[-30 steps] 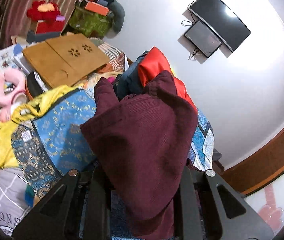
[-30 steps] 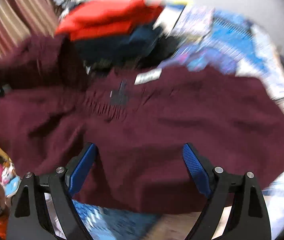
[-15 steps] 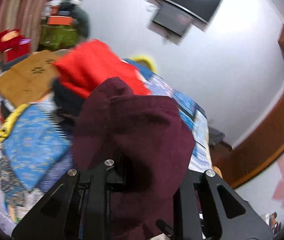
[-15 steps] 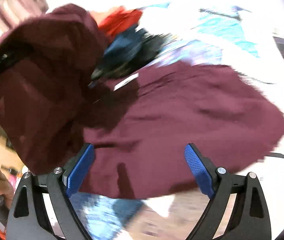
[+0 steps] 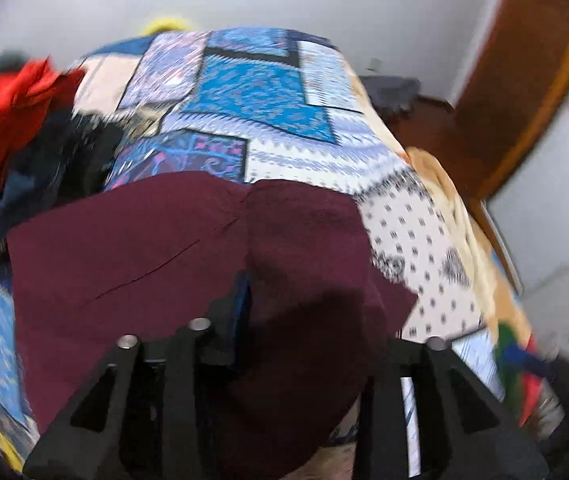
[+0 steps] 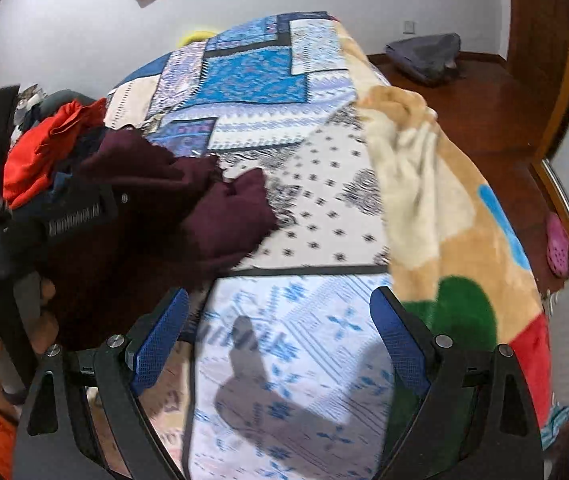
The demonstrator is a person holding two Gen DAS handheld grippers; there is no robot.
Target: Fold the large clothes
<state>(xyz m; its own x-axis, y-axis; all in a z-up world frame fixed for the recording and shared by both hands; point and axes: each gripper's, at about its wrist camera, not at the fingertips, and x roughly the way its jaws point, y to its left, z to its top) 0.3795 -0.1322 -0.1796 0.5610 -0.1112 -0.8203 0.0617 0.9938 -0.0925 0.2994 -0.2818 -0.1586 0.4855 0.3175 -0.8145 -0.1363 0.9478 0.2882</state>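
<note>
Lying on the bed (image 6: 316, 208), over the blue-and-white patterned patchwork bedcover (image 5: 268, 92): a large dark maroon knitted garment (image 5: 124, 248), spread at the near left part of the bed and folded over on itself, with one thick fold bunched up right at the left gripper (image 5: 308, 300)

Left gripper: jaws opening at this moment, with that maroon fold between them and draped over them; right finger hidden under the cloth, left finger seen only as a dark edge with a bit of blue pad. Cannot tell if the pads press on the fabric or are already free of it

Right gripper (image 6: 280, 344): jaws standing wide apart, blue textured pads (image 6: 160, 340) clearly visible, nothing between them, only the pale blue printed part of the bedcover and a shadow below. Hovering near the foot side of the bed, apart from the maroon garment, which in this view sits to the left

Seen at the left edge of the right wrist view: a hand (image 6: 40, 320) gripping the black handle of the other gripper

Behind the maroon garment, near the wall side: a pile of crumpled clothes, bright red fabric (image 5: 0, 120) on top of dark navy fabric (image 5: 44, 168)

Along the right edge of the bed: a beige fleece blanket with blue, green and red patches (image 6: 444, 216), partly bunched. On the brown wooden floor (image 6: 484, 120): a grey bag (image 6: 424, 56) near the wall and a pink clog (image 6: 556, 244)
</note>
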